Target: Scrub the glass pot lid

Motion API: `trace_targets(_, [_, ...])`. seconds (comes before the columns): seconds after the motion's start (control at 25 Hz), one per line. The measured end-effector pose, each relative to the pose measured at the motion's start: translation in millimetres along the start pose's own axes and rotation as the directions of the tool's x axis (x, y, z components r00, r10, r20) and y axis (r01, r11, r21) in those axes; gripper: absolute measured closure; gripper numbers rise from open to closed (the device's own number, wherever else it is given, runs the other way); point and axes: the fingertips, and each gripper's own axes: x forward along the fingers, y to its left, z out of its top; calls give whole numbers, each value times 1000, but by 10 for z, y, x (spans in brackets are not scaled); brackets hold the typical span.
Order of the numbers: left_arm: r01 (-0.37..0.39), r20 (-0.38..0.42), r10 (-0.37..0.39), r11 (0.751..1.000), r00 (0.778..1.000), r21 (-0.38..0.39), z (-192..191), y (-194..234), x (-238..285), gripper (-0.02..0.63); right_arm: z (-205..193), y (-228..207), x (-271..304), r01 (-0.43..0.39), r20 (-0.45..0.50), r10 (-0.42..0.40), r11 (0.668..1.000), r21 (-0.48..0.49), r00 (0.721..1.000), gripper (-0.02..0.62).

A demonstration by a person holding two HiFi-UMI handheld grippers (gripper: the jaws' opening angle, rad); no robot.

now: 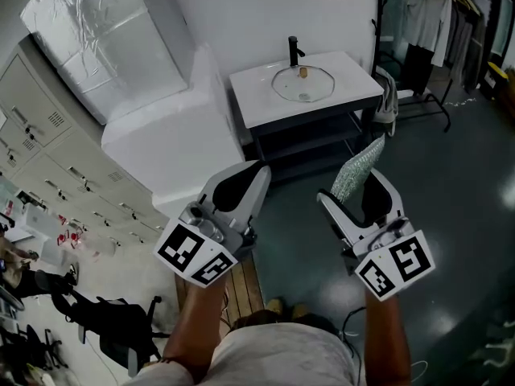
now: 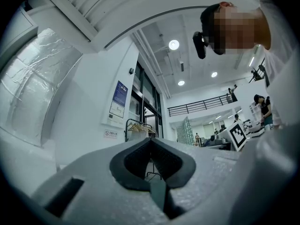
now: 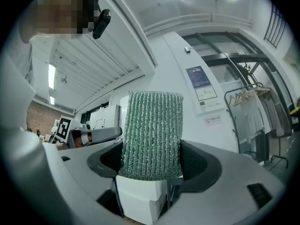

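Lid position: the glass pot lid [image 1: 302, 85] is lying flat in the round basin [image 1: 278, 87] of a white washstand [image 1: 257, 96], well apart from both grippers and ahead of their jaw tips. In the head view it is being shown beyond and between the two tools, somewhat nearer the line of the right gripper [image 1: 360, 185]. Its light-coloured knob [image 1: 305, 72] is pointing up, on the side of the lid away from the tools. A black faucet [image 1: 294, 51] is standing just past the lid, at the far rim of the basin. Nothing but the lid is being seen in the basin.

Tool state, right: a green scouring pad [image 1: 360, 166] is being clamped between the jaws of the right gripper [image 3: 152, 148]. The scouring pad [image 3: 152, 125] is standing upright and is projecting past the jaw tips toward the washstand. No contact with the lid is being made.

Tool state, left: the left gripper [image 1: 256, 169] is being held beside the right one, and both are being carried well short of the washstand. In the left gripper view the jaws of the left gripper [image 2: 151, 140] are being kept together, with nothing between them.

A grey cloth [image 1: 388, 95] is hanging at the washstand's end, beyond the scouring pad.
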Motion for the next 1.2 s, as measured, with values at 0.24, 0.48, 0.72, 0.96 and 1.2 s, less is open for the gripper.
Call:
trace_targets(0.24, [-25,0,25,1000,1000,17,-54,10,131,591,-21,-216,-53,-15,-12,15,1000,-18,1000,247])
trace_targets(0.48, [-37,-4,37,999,999,21,-134,142,296,591,-54,-438,35,-13,-19,12,1000,-19,1000,247])
trace_targets(0.72, [-40,10,40,999,999,37,-244,434,548,590,-138,-683,319,-13,-23,12,999,-34,1000,247])
trace_targets(0.96, [-36,27,35,998,999,45,-322,930,956,591,-155,-1047,846,0,-38,-2,999,-51,999,247])
trace_targets(1.2, [-31,37,30,999,999,42,-426,1514,1370,590,-229,-1410,1434,16,-69,-20,998,-63,997,247])
